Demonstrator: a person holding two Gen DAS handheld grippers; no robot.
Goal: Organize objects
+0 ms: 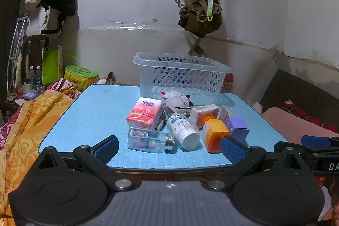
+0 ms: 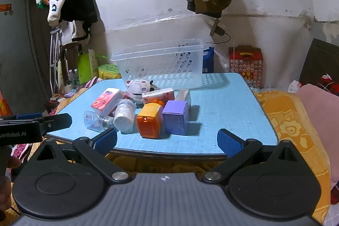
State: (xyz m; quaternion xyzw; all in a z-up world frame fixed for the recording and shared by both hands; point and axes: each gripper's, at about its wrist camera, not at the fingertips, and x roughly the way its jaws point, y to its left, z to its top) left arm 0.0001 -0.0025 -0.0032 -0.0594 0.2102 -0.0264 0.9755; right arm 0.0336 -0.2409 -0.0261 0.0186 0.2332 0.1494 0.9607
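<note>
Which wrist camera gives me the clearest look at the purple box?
The right wrist view. There the purple box stands whole near the table's front edge, top and two sides visible, beside the orange container. In the left wrist view the purple box is partly hidden behind the left gripper's finger.

We find the left black two-finger gripper with blue ribbed pads (image 1: 170, 148) level, its jaws spread wide and nothing between them. The right black two-finger gripper with blue ribbed pads (image 2: 167, 142) is likewise level, jaws wide apart and unloaded. Each gripper's camera catches the other at the frame edge, so we record them side by side, near each other. A fingertip (image 2: 12, 162) of the person shows at the left edge of the right view
</note>
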